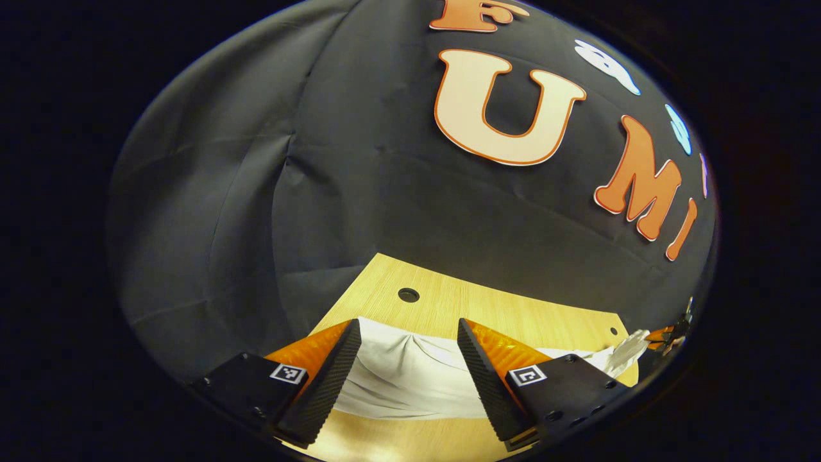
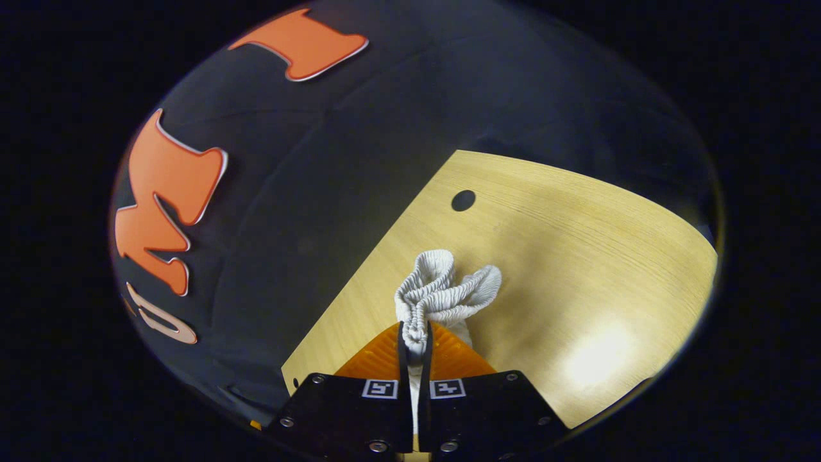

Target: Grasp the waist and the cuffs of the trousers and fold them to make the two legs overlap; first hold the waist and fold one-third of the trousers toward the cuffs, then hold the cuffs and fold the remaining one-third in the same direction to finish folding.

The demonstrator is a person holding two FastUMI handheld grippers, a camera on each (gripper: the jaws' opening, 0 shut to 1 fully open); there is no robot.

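Right gripper (image 2: 415, 350) pinches elastic waist (image 2: 442, 292). Left gripper (image 1: 409, 372) spread, empty; trousers (image 1: 404, 378) lie between, just ahead of fingers, long axis crosswise toward right gripper.

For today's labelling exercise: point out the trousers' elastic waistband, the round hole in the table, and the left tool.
waistband (image 2: 442, 292), right gripper view, bunched ribbed elastic.
hole (image 2: 463, 200), right gripper view, its dark centre.
left tool (image 1: 410, 333), left gripper view, midway between its fingertips.

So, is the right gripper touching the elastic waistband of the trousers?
Touching. In the right gripper view, the right gripper is closed on the bunched waistband; both fingers press the fabric, with no gap, above the table.
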